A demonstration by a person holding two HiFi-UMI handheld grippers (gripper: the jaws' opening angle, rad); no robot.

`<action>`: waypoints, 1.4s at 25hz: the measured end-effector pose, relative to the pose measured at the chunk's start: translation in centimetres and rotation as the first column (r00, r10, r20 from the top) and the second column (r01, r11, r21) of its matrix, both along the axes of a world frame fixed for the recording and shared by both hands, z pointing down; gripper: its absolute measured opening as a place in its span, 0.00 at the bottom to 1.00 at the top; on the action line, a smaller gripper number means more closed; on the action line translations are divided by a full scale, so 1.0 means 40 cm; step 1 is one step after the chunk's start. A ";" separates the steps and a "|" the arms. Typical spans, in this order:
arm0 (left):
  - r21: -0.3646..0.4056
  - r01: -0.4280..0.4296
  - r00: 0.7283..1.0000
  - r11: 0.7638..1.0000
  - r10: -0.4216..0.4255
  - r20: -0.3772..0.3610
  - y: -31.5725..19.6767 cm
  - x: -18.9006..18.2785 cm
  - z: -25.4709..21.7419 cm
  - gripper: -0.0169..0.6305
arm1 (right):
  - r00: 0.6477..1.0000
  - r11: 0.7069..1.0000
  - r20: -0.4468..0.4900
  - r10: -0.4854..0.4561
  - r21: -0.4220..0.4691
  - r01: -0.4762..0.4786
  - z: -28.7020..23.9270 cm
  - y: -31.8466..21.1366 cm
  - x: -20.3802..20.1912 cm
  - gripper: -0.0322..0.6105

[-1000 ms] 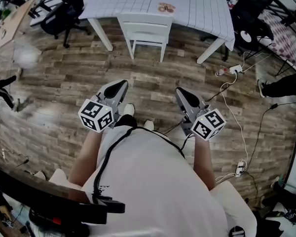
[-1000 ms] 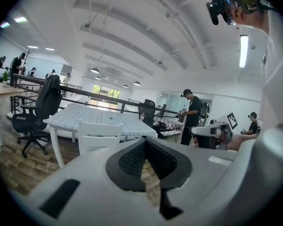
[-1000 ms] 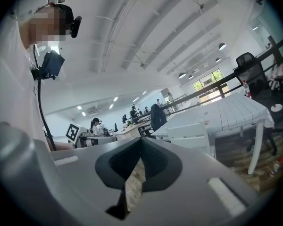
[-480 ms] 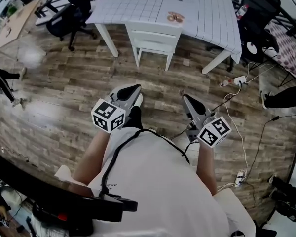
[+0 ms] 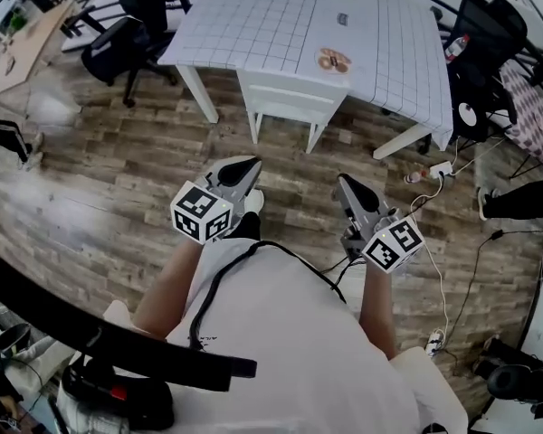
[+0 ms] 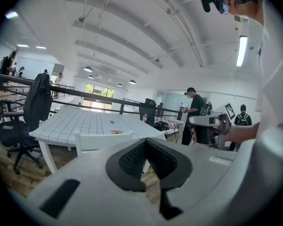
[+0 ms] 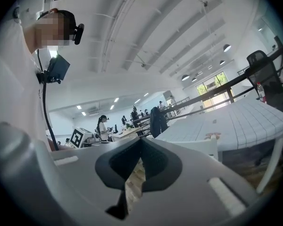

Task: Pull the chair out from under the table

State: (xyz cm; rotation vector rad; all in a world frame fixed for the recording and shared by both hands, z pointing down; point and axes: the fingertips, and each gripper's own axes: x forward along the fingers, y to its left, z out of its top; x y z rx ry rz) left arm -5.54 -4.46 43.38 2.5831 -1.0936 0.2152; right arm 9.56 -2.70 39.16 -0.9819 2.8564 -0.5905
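Observation:
A white chair (image 5: 290,98) is pushed under the near edge of a white table with a grid-pattern top (image 5: 253,16); its backrest (image 6: 101,140) faces me. A small plate of food (image 5: 333,61) lies on the table above the chair. My left gripper (image 5: 250,166) and right gripper (image 5: 347,184) are both shut and empty, held side by side over the wooden floor, well short of the chair. In the right gripper view the chair back (image 7: 203,147) shows just past the jaws.
A black office chair (image 5: 127,43) stands left of the table. Cables and a power strip (image 5: 437,170) run across the floor at right, near another black chair (image 5: 484,43). Several people stand in the background (image 6: 192,112). A dark railing (image 5: 109,342) crosses the lower left.
Both grippers and I have moved forward toward the table; the chair and table sit lower and closer in the head view. Jaws stayed shut.

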 end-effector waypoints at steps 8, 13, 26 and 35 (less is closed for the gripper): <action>-0.025 -0.022 1.000 0.999 0.022 0.019 -0.213 -0.064 -0.018 0.04 | 1.000 1.000 0.001 -0.027 -0.005 0.027 -0.044 -0.234 -0.106 0.06; -0.031 -0.048 0.999 0.998 0.049 0.022 -0.356 -0.105 -0.017 0.04 | 1.000 1.000 -0.002 -0.003 -0.027 0.003 -0.029 -0.368 -0.151 0.06; -0.073 -0.110 0.989 0.991 0.116 0.088 -0.657 -0.218 0.086 0.04 | 0.984 0.986 -0.098 0.151 -0.060 -0.158 0.034 -0.660 -0.178 0.06; -0.071 -0.121 0.987 0.990 0.127 0.099 -0.742 -0.237 0.110 0.04 | 0.977 0.977 -0.121 0.177 -0.099 -0.189 0.079 -0.716 -0.162 0.06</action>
